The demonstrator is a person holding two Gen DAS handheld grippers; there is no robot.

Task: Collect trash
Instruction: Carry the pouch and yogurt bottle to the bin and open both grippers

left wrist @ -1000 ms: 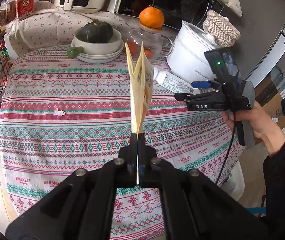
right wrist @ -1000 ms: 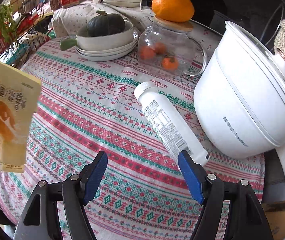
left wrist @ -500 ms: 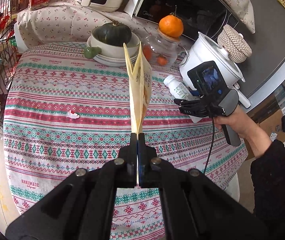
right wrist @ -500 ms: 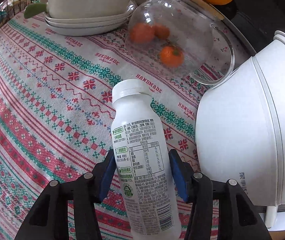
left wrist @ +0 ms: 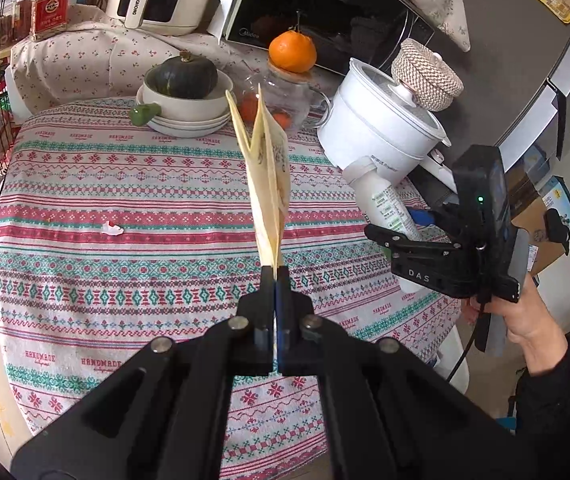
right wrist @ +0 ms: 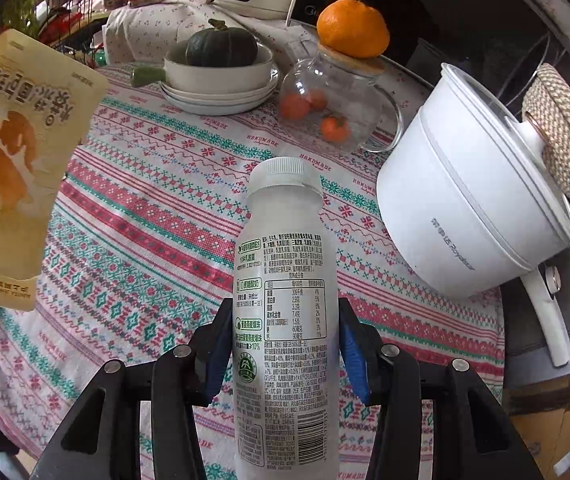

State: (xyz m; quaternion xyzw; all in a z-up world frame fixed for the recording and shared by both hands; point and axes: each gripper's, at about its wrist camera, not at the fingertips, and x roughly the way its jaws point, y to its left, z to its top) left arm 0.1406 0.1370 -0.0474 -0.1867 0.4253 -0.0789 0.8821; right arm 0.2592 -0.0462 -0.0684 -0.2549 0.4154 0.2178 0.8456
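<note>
Wrapper is pinched at its bottom edge by left tongs, jaws pressed together on it. It is held upright above the table: yellow, flat, top mouth splayed open, brown print and upside-down lettering seen from the right view. Bottle is clamped between the blue pads of right tongs, held clear of the table, cap pointing forward, near the white pot. Bottle is white, capped, covered in a printed label with barcode. One scrap is seen lying on the cloth, well apart from both. Count: one wrapper, one bottle, one scrap.
</note>
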